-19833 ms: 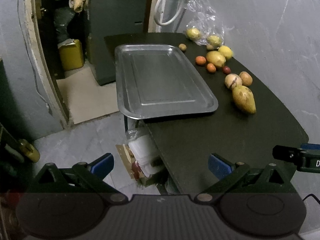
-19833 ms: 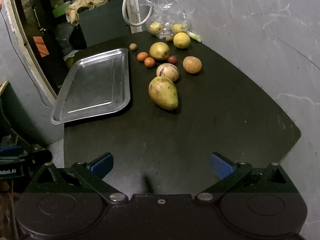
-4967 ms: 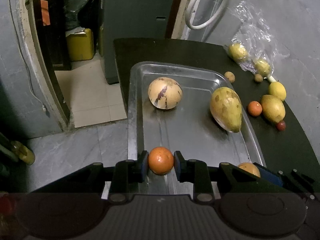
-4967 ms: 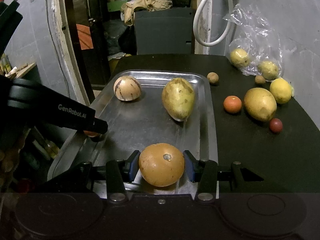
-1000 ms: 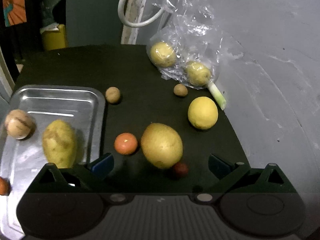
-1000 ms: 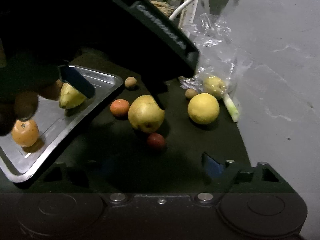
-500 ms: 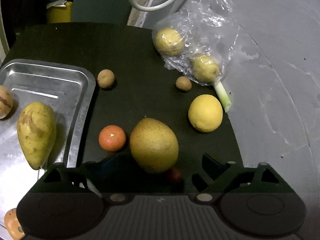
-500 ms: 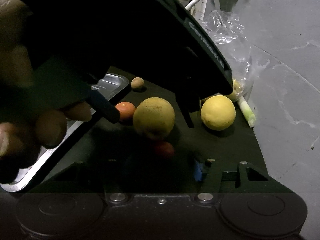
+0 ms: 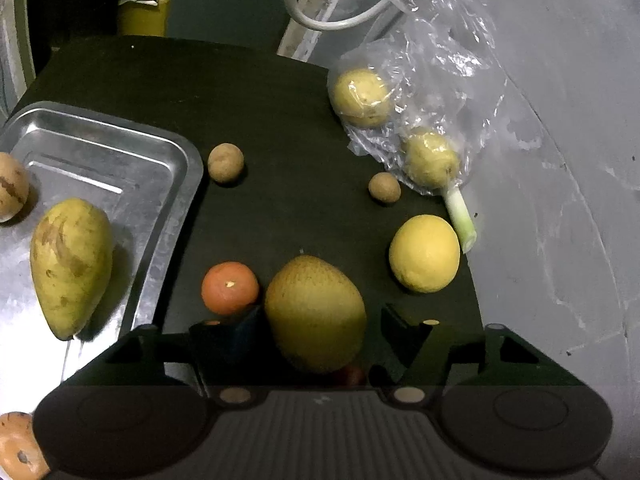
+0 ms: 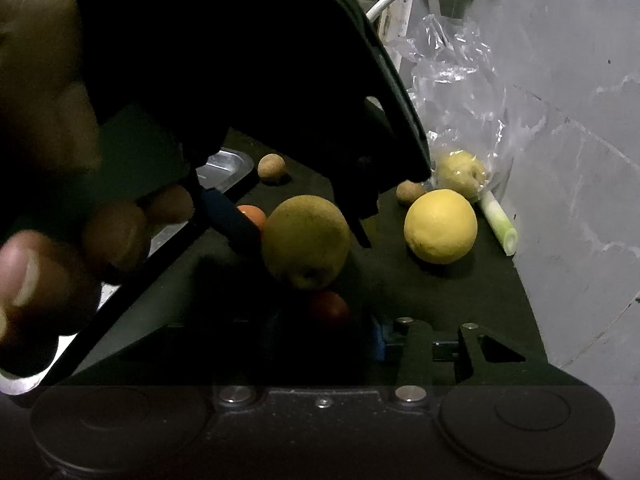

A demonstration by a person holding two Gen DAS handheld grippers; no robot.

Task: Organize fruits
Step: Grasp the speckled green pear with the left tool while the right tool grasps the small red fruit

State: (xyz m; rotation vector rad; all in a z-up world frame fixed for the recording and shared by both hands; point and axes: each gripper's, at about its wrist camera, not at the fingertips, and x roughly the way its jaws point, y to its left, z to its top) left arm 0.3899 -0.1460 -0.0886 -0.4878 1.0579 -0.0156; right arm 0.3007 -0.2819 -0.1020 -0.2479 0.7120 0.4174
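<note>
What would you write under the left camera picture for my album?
Left gripper open around a big yellow-green fruit on the black table, mango on the metal tray.

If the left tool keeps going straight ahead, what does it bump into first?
Most likely the big yellow-green fruit, which already sits between the open left tool's fingers. The small orange fruit lies just beside its left finger, so that might get nudged too.

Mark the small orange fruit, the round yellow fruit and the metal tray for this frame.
small orange fruit point(image 9: 229, 288), left wrist view, centre of its top face.
round yellow fruit point(image 9: 424, 253), left wrist view, middle of its skin.
metal tray point(image 9: 120, 168), left wrist view, bare floor near its far corner.
</note>
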